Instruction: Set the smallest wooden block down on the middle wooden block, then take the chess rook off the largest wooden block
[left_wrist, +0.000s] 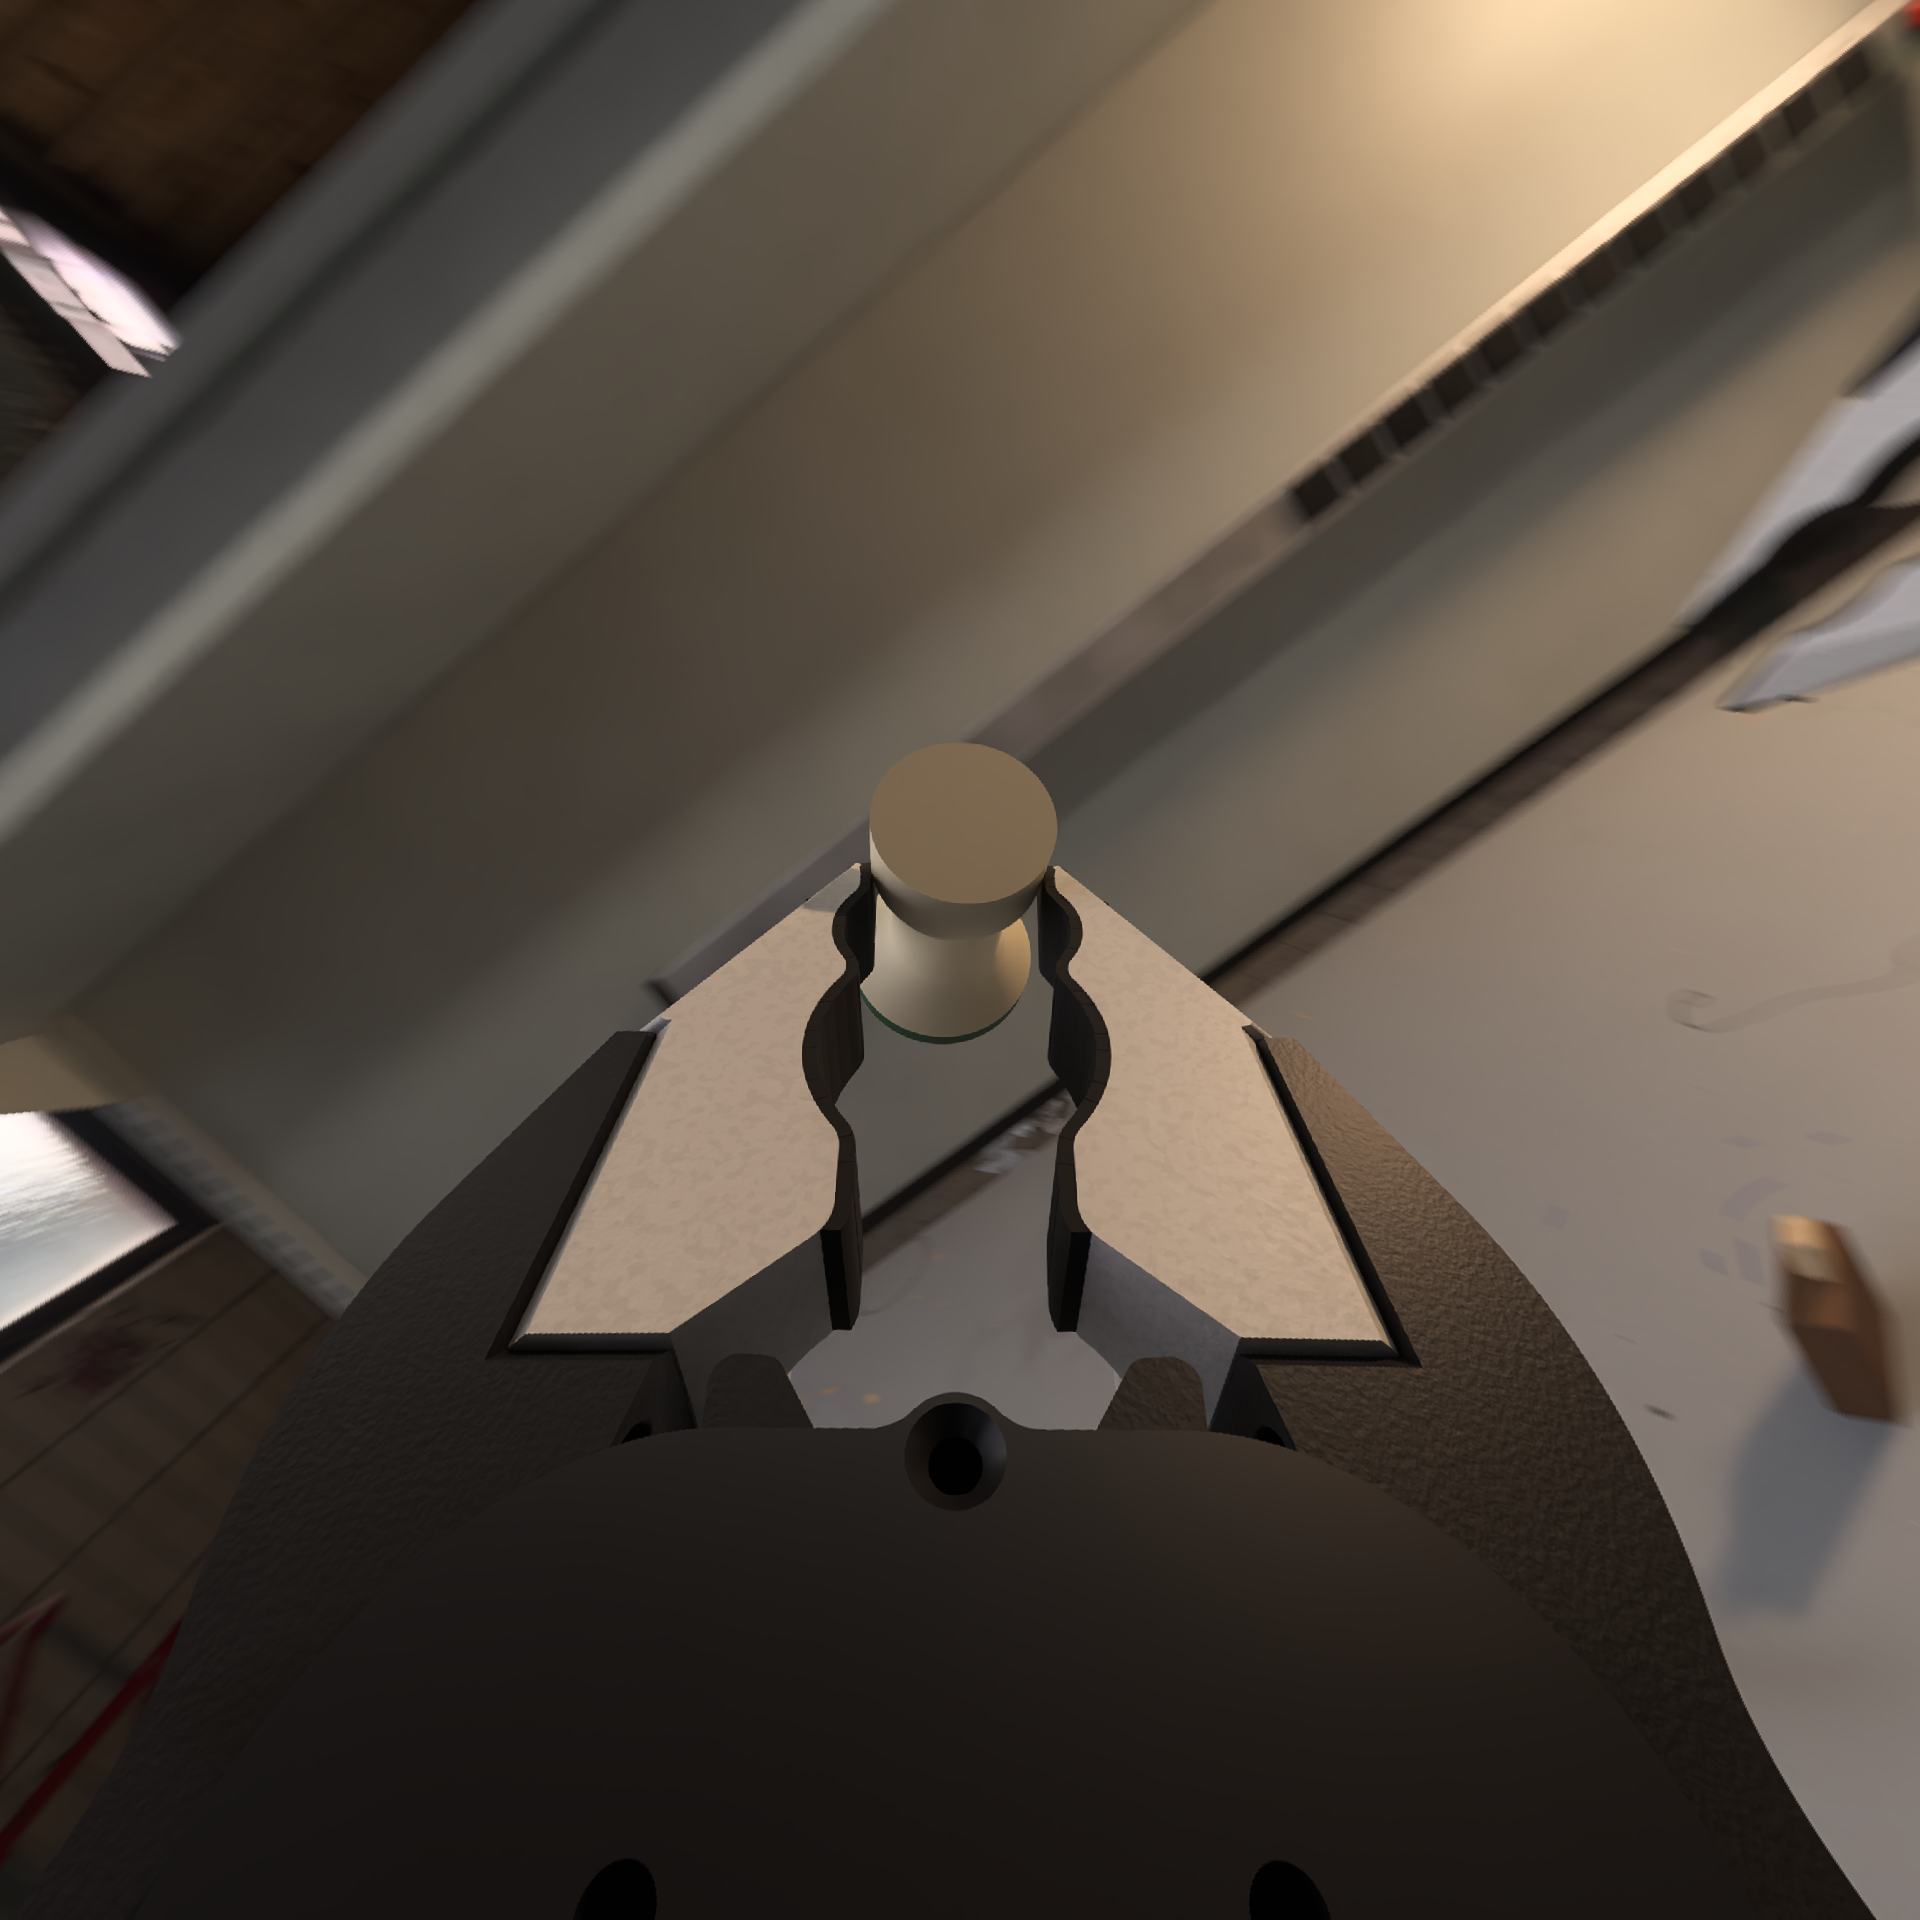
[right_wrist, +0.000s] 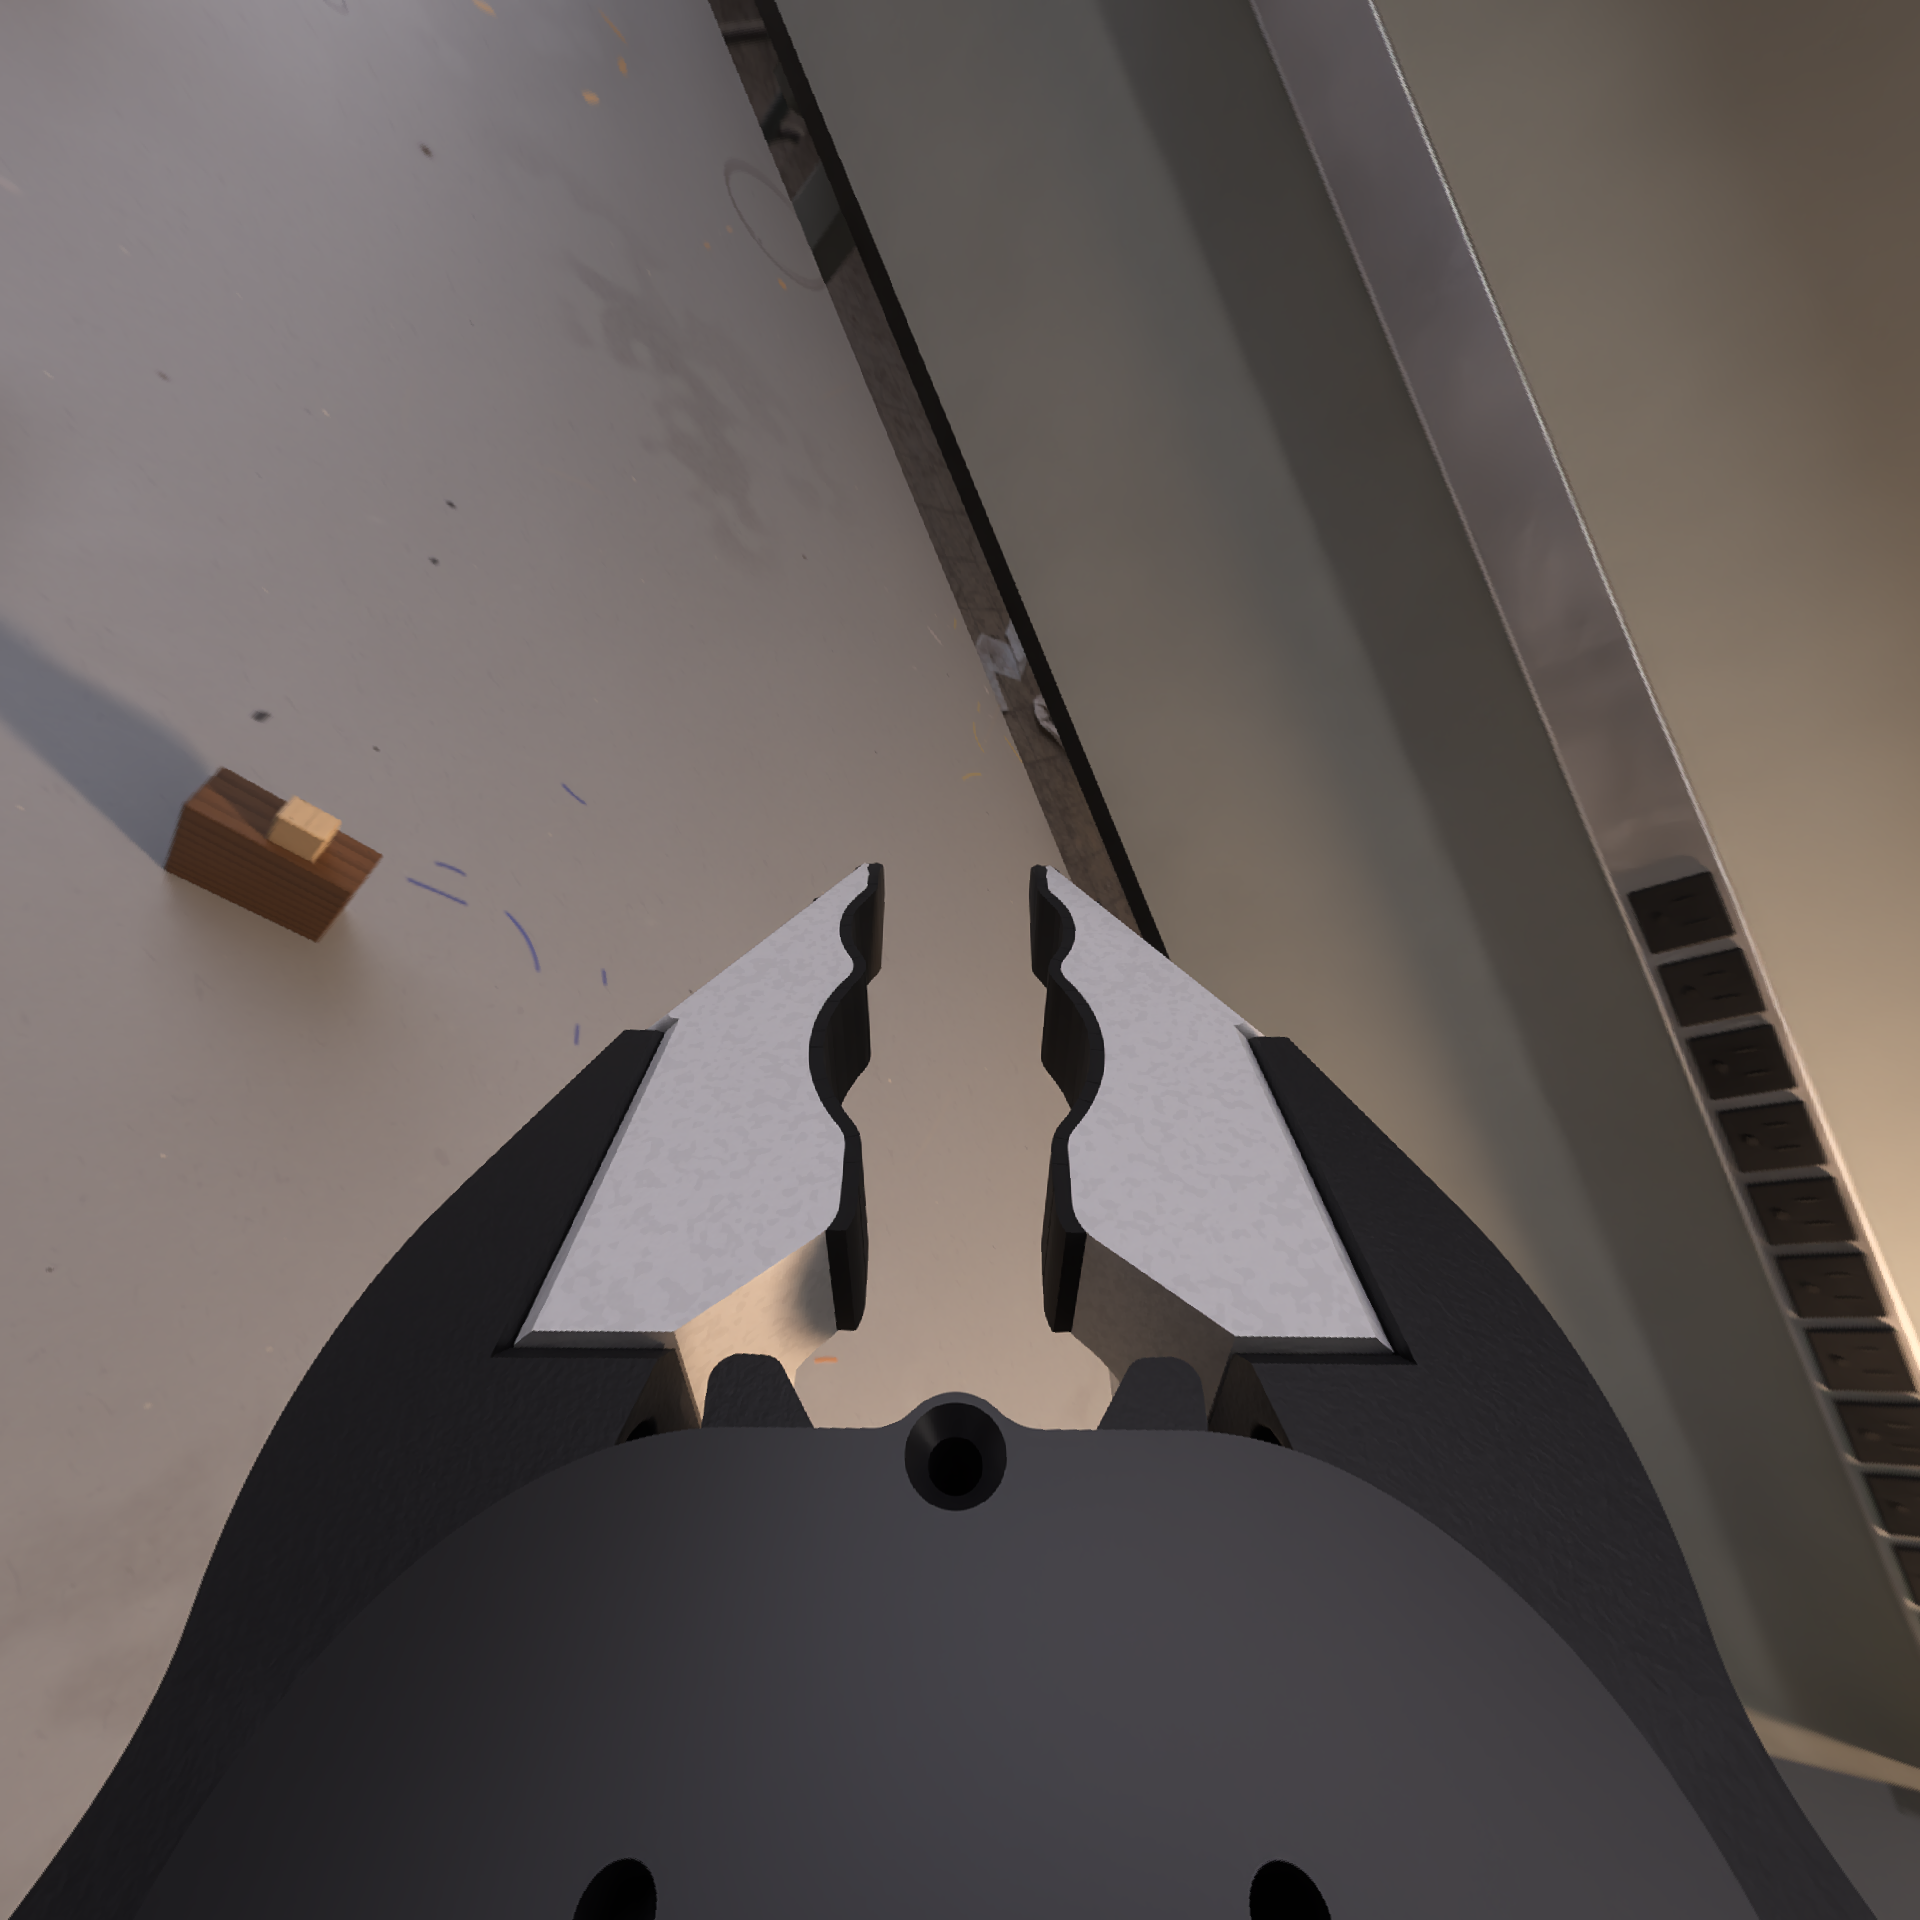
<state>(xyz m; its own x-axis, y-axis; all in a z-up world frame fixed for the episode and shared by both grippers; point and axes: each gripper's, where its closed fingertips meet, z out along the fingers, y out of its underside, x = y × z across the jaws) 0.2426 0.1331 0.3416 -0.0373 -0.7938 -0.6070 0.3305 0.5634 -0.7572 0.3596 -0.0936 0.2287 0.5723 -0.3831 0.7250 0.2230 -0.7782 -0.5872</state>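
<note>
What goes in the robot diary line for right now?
left hand-held gripper: shut on chess rook | right hand-held gripper: open, empty | smallest wooden block: on middle wooden block

in the left wrist view the chess rook shows only its flat end and waist; the rest sits hidden between the left gripper fingers. a brown wooden block near the right edge is blurred, so its size cannot be told. the background is smeared.
</note>
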